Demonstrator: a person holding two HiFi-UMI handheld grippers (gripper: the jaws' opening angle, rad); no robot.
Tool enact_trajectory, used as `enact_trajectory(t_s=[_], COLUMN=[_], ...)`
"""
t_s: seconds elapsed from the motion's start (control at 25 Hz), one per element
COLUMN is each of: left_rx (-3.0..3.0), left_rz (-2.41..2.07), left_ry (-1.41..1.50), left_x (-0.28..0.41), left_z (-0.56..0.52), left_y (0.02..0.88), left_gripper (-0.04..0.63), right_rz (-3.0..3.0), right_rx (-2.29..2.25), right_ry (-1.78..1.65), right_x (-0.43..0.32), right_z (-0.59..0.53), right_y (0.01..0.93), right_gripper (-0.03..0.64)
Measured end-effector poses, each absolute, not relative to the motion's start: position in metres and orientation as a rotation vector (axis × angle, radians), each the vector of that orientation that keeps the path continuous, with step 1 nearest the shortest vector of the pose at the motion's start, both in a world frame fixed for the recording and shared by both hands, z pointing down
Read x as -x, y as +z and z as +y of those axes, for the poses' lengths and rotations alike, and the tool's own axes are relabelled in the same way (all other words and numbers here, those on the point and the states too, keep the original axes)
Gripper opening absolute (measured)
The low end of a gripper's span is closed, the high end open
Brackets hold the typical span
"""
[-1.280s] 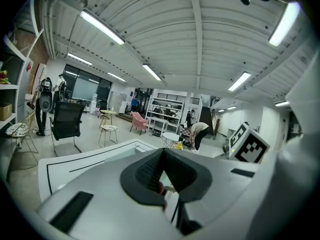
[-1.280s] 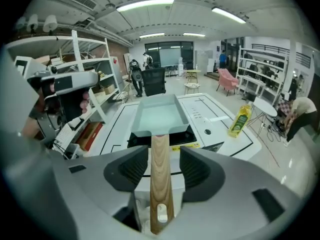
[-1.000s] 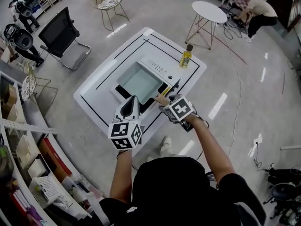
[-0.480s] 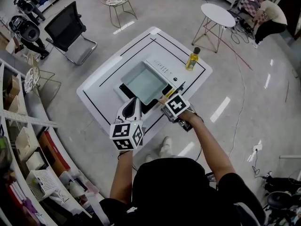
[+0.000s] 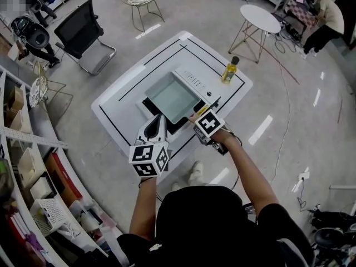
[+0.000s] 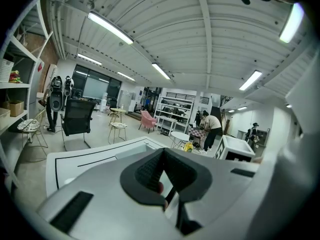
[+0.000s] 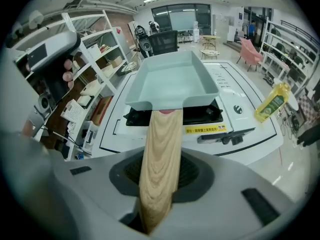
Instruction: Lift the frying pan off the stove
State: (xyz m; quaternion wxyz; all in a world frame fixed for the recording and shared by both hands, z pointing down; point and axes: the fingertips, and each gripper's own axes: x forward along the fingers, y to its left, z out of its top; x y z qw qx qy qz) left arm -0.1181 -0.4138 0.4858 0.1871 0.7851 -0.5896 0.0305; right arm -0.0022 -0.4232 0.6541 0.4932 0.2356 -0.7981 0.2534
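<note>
Frying pan (image 7: pixel 172 81), pale teal and rectangular, sits on the black stove (image 7: pixel 200 115) straight ahead of the right claw (image 7: pixel 161 176). Its wooden handle (image 7: pixel 161 149) runs back between the jaws, which have just been closing and now clamp it. Yellow sticker (image 7: pixel 206 129) on the stove front, just ahead-right of the claw; print too small to read. Oil bottle (image 7: pixel 271 103) further right on the white bench (image 5: pixel 119 102), yellow label unreadable. Left claw (image 5: pixel 156 128) just left of the right one, jaws together, holding nothing.

1 oil bottle (image 5: pixel 229 71) (yellow), 1 office chair (image 5: pixel 83 32).
</note>
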Motion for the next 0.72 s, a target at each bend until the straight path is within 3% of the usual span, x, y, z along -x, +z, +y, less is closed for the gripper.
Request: enact_trajectory(t_s=[0.72], left_rx=[-2.21], left_rz=[-1.66], left_ry=[0.102], left_x=[0.1235], left_z=[-0.4092], left_y=[0.4853], left_gripper=[0.011], right_rz=[-1.937], right_rx=[-0.65], right_ry=[0.628], right_x=[0.0065], right_z=[-0.4222], right_y=[0.6526], right_gripper=[0.072])
